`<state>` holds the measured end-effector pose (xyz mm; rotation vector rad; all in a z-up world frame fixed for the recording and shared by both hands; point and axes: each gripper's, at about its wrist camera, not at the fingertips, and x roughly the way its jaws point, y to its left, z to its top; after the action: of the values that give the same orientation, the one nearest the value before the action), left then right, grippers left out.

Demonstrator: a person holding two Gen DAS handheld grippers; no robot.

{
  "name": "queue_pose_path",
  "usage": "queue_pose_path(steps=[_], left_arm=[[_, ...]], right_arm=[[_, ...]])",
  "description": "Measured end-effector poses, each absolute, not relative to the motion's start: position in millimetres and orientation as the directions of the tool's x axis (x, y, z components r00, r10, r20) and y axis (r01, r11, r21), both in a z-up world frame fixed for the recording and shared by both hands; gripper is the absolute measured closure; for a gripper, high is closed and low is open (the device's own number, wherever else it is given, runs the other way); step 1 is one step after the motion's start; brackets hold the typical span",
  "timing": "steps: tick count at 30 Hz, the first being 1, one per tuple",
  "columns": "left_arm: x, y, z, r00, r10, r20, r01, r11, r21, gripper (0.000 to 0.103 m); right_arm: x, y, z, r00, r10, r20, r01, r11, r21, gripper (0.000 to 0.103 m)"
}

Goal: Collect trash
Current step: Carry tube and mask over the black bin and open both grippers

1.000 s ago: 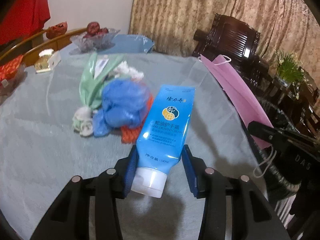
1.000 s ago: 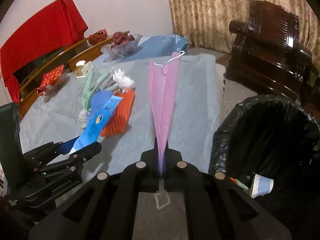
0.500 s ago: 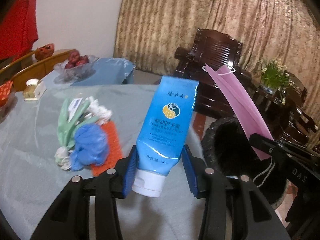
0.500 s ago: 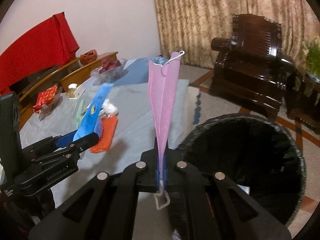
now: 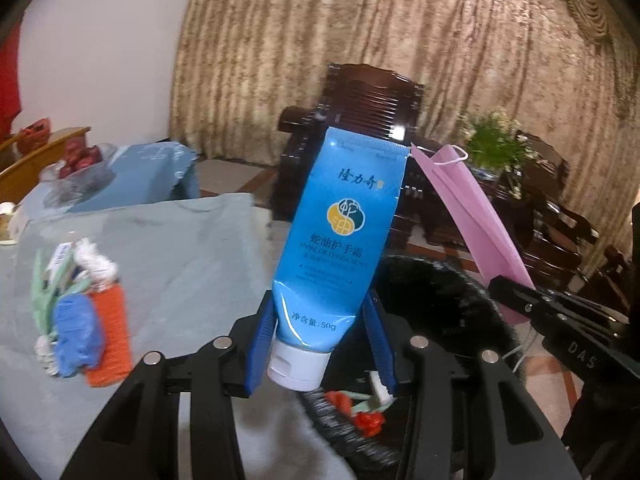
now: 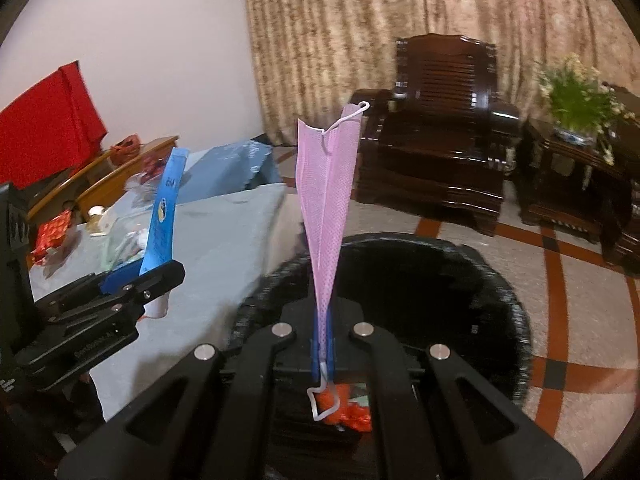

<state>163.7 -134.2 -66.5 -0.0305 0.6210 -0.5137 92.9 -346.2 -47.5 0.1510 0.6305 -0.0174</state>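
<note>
Left wrist view: the left gripper pinches the blue tube, cap toward the camera. A second ago the table filled the view; now the black bin sits at 5 o'clock, so both pieces of trash are nearly there.

Right wrist view: the right gripper has its jaws pressed tight on the pink mask. The bin's mouth now lies right under it, from 4 to 8 o'clock — I think dropping comes next.

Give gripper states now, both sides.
Left gripper: shut on blue plastic hand-cream tube.
Right gripper: shut on folded pink face mask.
</note>
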Motion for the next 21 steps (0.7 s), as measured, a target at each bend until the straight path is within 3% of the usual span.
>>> queue_pose_path(steps=[12,15,17,19,21], left_arm=[[174.7,-201.6,-88.2,0.616,-0.528,-0.585,0.534,0.825,-0.182,0.059],[182.3,-214.4,-96.6,0.581,-0.538,-0.611,0.547,0.814,-0.196,0.058],[184.5,-219.1,-101.3,0.565,-0.535,-0.628,0.546,0.813,-0.202,0.056],[186.6,-220.6,-102.7,0.554,-0.543,-0.631,0.548,0.808,-0.215,0.045],[185.1,-220.0,-101.3,0.560,-0.544,-0.625,0.552,0.808,-0.208,0.035]], right_arm=[[88.0,-399.5,-94.0,0.752,-0.045,-0.658,0.187,0.971,0.147,0.101],[90.7,-406.5,-105.4,0.735,-0.049,-0.676,0.204,0.967,0.152,0.096],[94.0,-409.2,-115.3,0.711,-0.054,-0.701,0.220,0.964,0.149,0.079],[93.7,-412.1,-119.2,0.704,-0.074,-0.707,0.238,0.962,0.136,0.053],[91.4,-412.6,-122.8,0.699,-0.085,-0.710,0.245,0.961,0.125,0.046]])
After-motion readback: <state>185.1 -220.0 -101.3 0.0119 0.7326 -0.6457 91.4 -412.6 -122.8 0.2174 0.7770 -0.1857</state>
